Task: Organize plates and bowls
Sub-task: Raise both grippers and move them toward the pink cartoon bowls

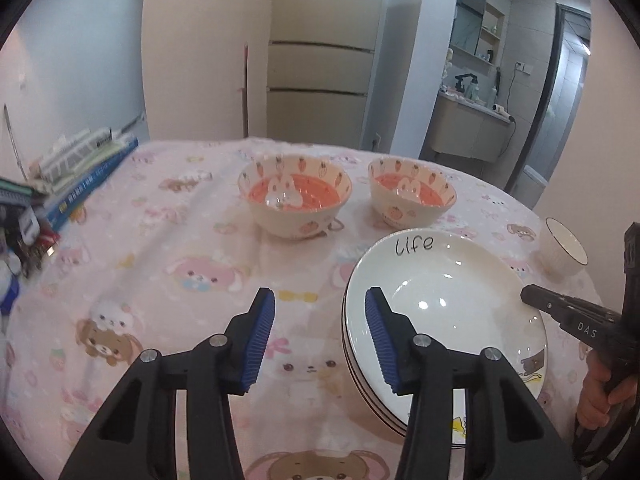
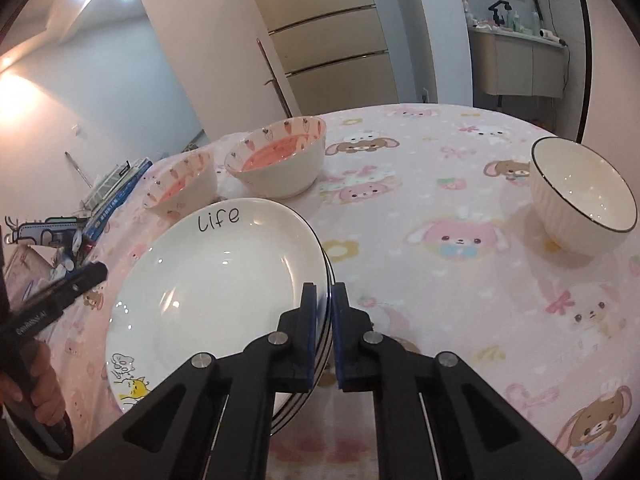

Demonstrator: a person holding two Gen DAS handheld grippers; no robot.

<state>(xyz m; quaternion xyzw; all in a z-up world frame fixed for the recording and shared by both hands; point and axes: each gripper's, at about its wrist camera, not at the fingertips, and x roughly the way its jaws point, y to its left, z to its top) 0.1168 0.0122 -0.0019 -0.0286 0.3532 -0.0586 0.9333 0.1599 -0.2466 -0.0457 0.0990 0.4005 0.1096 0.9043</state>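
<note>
A stack of white plates (image 1: 440,300) (image 2: 216,280), the top one marked "Life", lies on the pink cartoon tablecloth (image 1: 180,264). My right gripper (image 2: 324,286) is shut on the stack's right rim, which runs between its blue pads; in the left wrist view its black tip (image 1: 528,296) meets that rim. My left gripper (image 1: 320,292) stands open astride the left rim, one pad over the plate and one outside, neither pressing. Two pink-lined strawberry bowls (image 1: 295,200) (image 1: 412,196) stand side by side behind the plates. A white ribbed bowl (image 2: 580,196) with a dark rim stands apart at the right.
Books (image 1: 88,168) and small clutter crowd the table's left edge. A hand (image 1: 600,392) holds the right gripper's handle. Behind the table stand a beige fridge (image 1: 320,64) and a washbasin cabinet (image 1: 468,128).
</note>
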